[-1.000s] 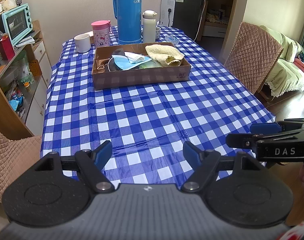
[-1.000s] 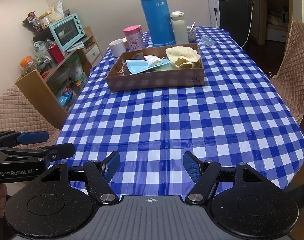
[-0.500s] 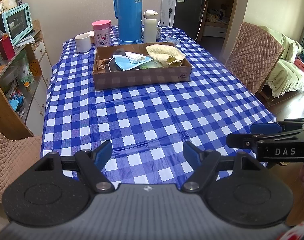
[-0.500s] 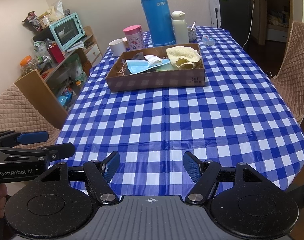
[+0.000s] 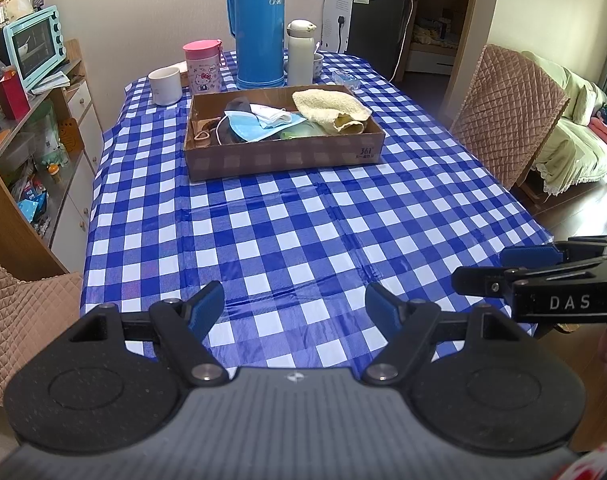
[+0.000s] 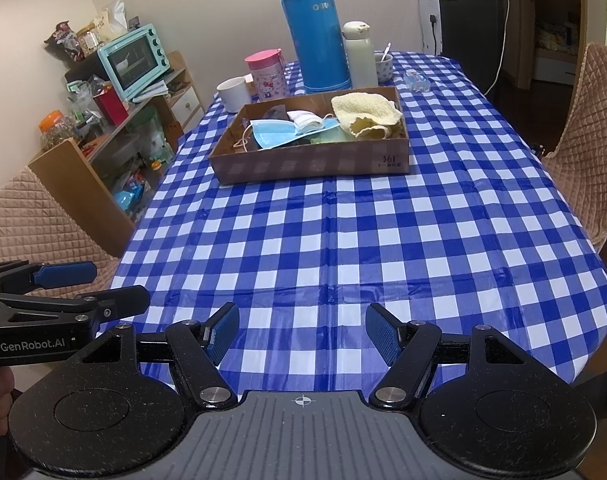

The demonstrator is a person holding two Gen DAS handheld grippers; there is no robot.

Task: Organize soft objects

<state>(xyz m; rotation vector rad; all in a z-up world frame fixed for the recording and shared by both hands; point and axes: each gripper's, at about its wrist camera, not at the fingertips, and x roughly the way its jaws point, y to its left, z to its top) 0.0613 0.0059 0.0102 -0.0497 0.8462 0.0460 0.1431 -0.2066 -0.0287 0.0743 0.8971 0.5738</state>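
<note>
A shallow cardboard box [image 5: 283, 158] [image 6: 311, 164] sits far up the blue-checked table. Inside lie a yellow towel [image 5: 329, 110] [image 6: 365, 114], a blue face mask [image 5: 251, 128] [image 6: 275, 132], a white mask [image 5: 269, 114] [image 6: 303, 118] and darker soft items. My left gripper [image 5: 294, 306] hovers open over the near table edge, nothing between its fingers. My right gripper [image 6: 302, 330] is likewise open and empty, beside the left one. Each gripper shows in the other's view: the right gripper [image 5: 515, 268] at the right edge, the left gripper [image 6: 103, 288] at the left edge.
Behind the box stand a blue thermos [image 5: 259, 24], a white flask [image 5: 301, 58], a pink cup [image 5: 203, 66] and a white mug [image 5: 165, 86]. Quilted chairs [image 5: 503, 112] flank the table; a shelf with a teal oven [image 5: 33, 50] stands left.
</note>
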